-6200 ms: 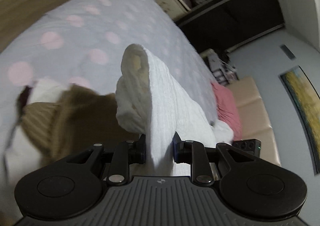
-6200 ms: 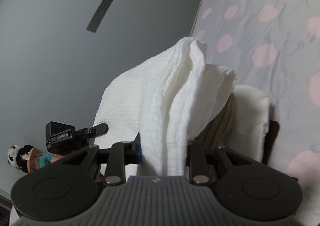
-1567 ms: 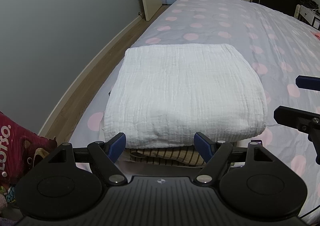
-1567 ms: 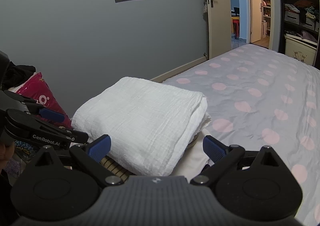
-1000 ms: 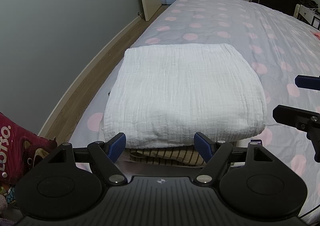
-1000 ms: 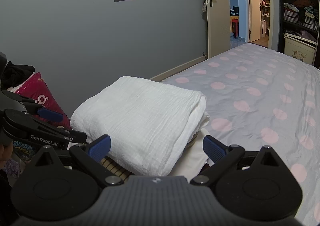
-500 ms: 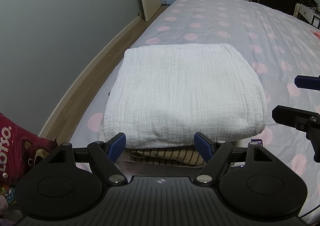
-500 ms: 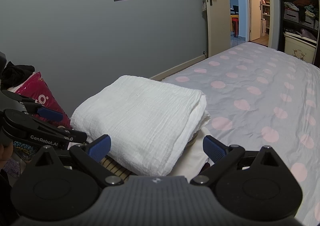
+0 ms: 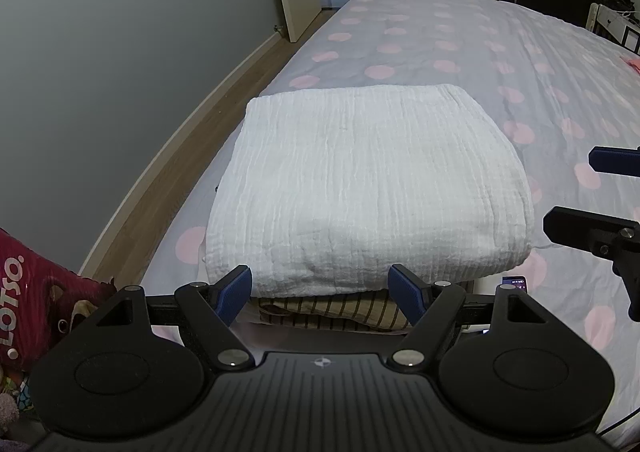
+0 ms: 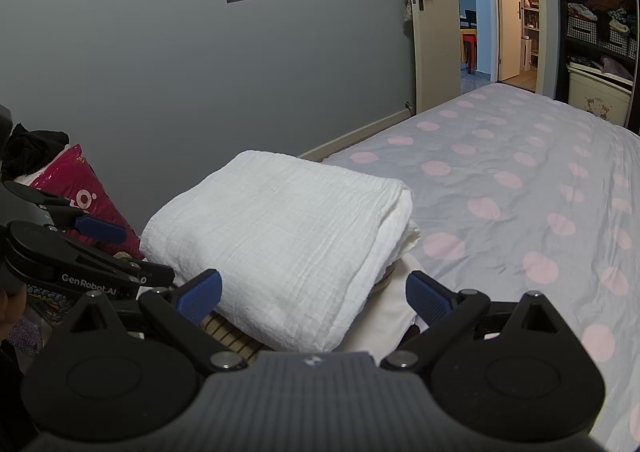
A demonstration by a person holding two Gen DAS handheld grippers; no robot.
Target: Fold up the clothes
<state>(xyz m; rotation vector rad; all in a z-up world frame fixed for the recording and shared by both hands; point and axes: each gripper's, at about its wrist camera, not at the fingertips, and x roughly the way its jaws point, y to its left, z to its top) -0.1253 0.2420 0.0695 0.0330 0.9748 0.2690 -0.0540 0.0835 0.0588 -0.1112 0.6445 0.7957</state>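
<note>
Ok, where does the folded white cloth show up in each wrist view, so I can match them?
Left wrist: the folded white cloth fills the centre, just beyond the open left tongs.
Right wrist: it sits left of centre, beyond the open right tongs.
Shared landmark: the striped garment underneath it, also seen in the right view.

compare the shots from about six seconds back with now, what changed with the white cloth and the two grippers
Then both grippers were shut on the white cloth, holding it up above the bed. Now it lies folded on the striped garment on the polka-dot bedspread. The left gripper and right gripper have let go and stand open just short of it. Over the last second and a half nothing visibly moved.
</note>
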